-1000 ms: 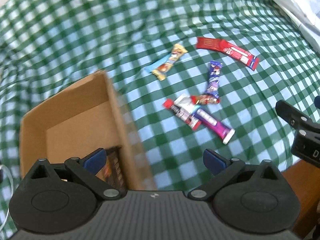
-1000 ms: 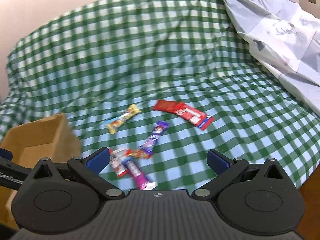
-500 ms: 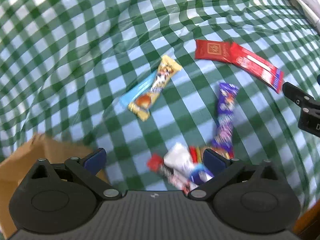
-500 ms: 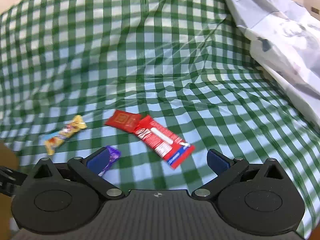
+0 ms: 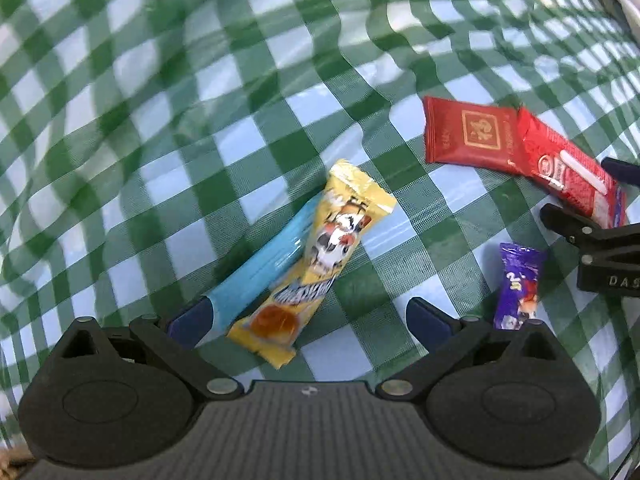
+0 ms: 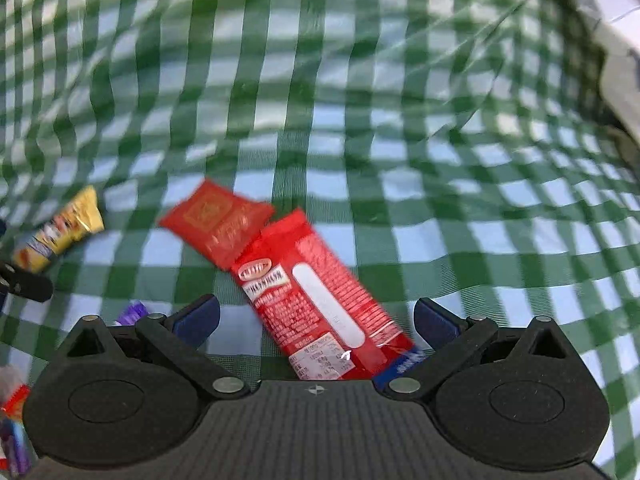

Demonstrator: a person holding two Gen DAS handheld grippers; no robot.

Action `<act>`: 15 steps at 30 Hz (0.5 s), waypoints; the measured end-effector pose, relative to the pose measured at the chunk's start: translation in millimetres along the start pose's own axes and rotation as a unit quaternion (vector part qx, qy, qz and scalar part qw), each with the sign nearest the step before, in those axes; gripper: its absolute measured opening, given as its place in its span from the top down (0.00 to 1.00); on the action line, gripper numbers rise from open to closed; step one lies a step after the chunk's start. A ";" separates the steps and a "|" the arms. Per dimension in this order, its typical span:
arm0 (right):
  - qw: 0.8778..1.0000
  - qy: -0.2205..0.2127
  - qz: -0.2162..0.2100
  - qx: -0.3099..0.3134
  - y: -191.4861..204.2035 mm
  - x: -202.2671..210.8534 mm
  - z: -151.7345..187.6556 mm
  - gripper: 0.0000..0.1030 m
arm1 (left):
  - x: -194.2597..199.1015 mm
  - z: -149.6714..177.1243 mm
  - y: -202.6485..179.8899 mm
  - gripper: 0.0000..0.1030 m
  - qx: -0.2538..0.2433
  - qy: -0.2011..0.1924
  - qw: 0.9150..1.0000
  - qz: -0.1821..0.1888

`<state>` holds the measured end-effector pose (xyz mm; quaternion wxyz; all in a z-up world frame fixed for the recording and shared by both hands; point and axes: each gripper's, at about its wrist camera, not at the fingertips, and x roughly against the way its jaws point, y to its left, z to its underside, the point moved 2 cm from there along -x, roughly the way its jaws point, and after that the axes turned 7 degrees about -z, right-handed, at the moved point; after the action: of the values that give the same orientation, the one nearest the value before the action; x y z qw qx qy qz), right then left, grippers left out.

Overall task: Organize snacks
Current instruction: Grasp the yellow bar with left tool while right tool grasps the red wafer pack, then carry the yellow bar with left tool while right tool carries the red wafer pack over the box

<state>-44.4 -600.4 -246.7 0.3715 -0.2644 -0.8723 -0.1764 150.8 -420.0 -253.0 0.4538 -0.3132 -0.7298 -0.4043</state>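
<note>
**Each gripper lined up over its own snack, jaws spread**

The left gripper (image 5: 308, 314) hangs low over the green checked cloth (image 5: 248, 92) with its jaws wide apart and nothing between the pads. The yellow snack bar (image 5: 320, 264) lies right in that gap, its near end almost level with the fingertips. Its long axis runs from near-left to far-right, tilted only a little off the gripper's own forward line, so I would judge that the jaws would close across the bar's width rather than along its length. A pale blue wrapper (image 5: 264, 264) lies tucked along the yellow bar's left side, touching it and reaching to the left fingertip; a closing pinch could well catch both.

The right gripper (image 6: 316, 316) is also spread and empty. The long red packet (image 6: 320, 296) lies between its jaws, running from far-left to near-right, with its near end passing under the gripper body beside the right pad. A square red sachet (image 6: 216, 216) lies just beyond it, overlapped by the packet's far end.

So each snack lies nearest its own gripper: yellow to the left, red to the right. A purple wrapper (image 5: 518, 284) lies between the two grippers, just outside the left one's right finger. No box or tray shows in either view, so I cannot tell where the snacks are to go.
</note>
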 end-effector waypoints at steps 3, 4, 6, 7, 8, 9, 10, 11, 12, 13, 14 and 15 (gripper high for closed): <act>0.999 -0.020 -0.004 0.031 6.8 2.4 3.5 0.12 | 0.6 -2.7 1.9 0.69 0.011 0.002 1.000 0.001; 0.999 -0.026 -0.004 0.035 9.1 6.1 5.0 0.22 | 3.3 -1.6 6.0 0.77 0.025 0.003 0.999 0.019; 0.999 -0.027 -0.007 0.044 13.1 14.1 7.5 0.52 | 11.3 3.1 12.7 0.77 0.047 -0.005 0.998 0.032; 0.999 -0.025 -0.002 0.042 14.3 17.0 9.7 0.53 | 16.8 6.7 15.4 0.77 0.049 -0.012 0.998 0.032; 0.999 -0.024 0.002 0.039 14.9 19.9 12.2 0.56 | 23.8 11.6 17.3 0.77 0.051 -0.017 0.998 0.035; 0.999 -0.024 0.005 0.036 15.6 22.7 14.8 0.59 | 31.7 16.4 20.1 0.77 0.056 -0.023 0.997 0.040; 0.999 -0.023 0.008 0.030 17.1 27.4 17.8 0.60 | 41.2 22.6 23.2 0.77 0.063 -0.028 0.996 0.048; 0.999 -0.026 0.012 0.024 18.1 34.2 20.6 0.61 | 52.2 29.0 25.1 0.77 0.069 -0.034 0.996 0.055; 0.999 -0.033 0.015 0.018 20.0 43.7 23.4 0.61 | 63.8 35.5 28.4 0.77 0.073 -0.043 0.995 0.059; 0.999 -0.041 0.017 0.014 22.1 53.3 26.0 0.62 | 79.0 44.3 29.1 0.77 0.076 -0.054 0.994 0.063; 0.998 -0.051 0.021 0.008 25.1 65.5 28.9 0.62 | 94.2 52.4 29.3 0.77 0.078 -0.064 0.993 0.065; 0.998 -0.061 0.025 0.001 26.1 77.5 30.4 0.62 | 110.0 62.8 31.2 0.77 0.079 -0.076 0.992 0.068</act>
<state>-91.1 -538.7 -206.4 0.3217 -0.2961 -0.8868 -0.1498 107.7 -340.3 -159.2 0.4473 -0.3549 -0.7687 -0.2883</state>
